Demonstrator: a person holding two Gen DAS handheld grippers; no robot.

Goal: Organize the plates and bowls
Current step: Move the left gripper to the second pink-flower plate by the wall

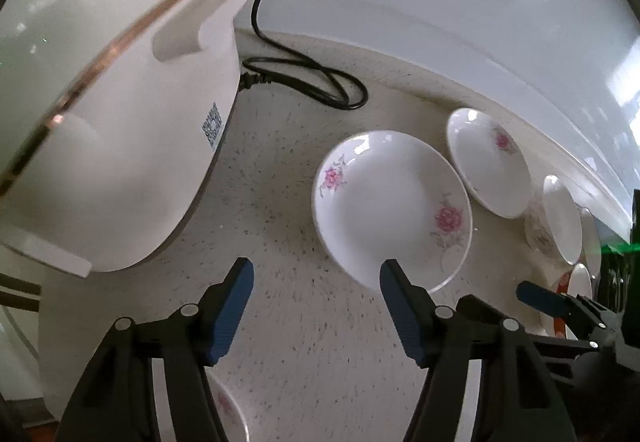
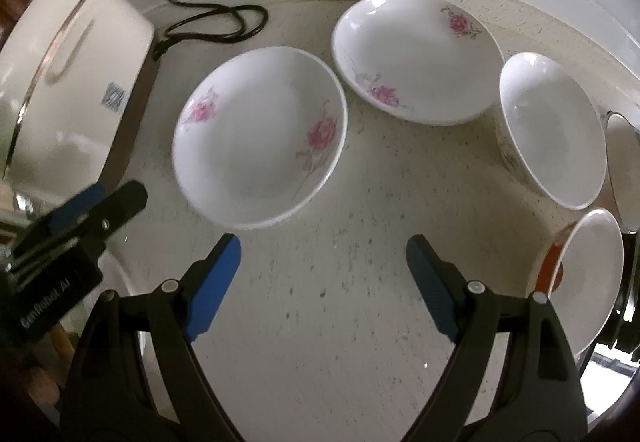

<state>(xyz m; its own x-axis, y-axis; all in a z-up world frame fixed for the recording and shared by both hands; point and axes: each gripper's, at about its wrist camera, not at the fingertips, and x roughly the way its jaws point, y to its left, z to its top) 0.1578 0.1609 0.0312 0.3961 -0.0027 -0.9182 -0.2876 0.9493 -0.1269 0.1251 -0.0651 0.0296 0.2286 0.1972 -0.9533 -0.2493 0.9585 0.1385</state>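
Right gripper (image 2: 320, 282) is held over bare counter (image 2: 340, 342), jaws wide, nothing gripped. Left gripper (image 1: 316, 306) likewise spread and empty. Near plate (image 2: 260, 138) and far plate (image 2: 416, 54) are seen toward the counter's back edge; bowl (image 2: 552, 130) at right; cooker (image 2: 68, 82) crowds the left.

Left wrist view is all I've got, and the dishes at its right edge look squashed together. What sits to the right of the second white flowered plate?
Observer: In the right wrist view, a deep white ceramic bowl stands right of that shallow white flowered plate. The bowl is empty.
Operator: And the right gripper? I only see part of it.
Observer: It is open and holds nothing, above the bare speckled beige countertop.
Operator: Anything close beside it?
Observer: A white bowl with an orange-red base sits just to its right.
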